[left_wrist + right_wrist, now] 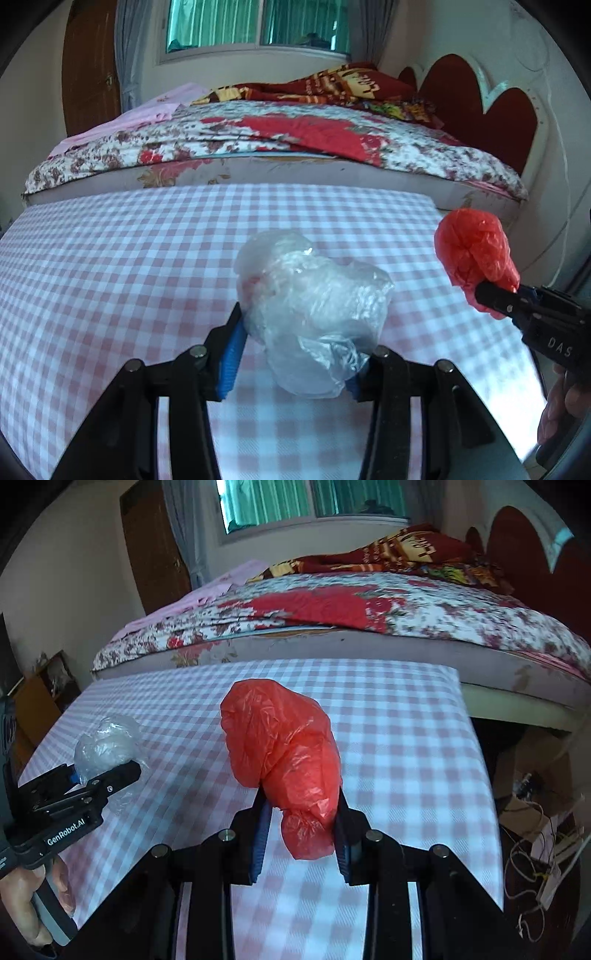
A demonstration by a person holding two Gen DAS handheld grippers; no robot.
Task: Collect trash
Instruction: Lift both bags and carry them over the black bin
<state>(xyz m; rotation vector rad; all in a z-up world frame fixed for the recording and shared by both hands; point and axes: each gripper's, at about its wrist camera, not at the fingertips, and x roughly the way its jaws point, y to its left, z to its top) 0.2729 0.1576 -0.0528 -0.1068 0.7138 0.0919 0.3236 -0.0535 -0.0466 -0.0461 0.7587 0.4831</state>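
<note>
Your left tool points down at a slant over the middle of the desk, its blue pads pressed on either side of the clear crumpled bag, which it holds off the cloth. Your right tool tilts down the same way nearer the desk's right edge, its dark blue pads clamped on the lower neck of the red bag, which stands up above the fingers. In each view, your other hand shows at the frame's edge, fingers wrapped round its tool's handle.
</note>
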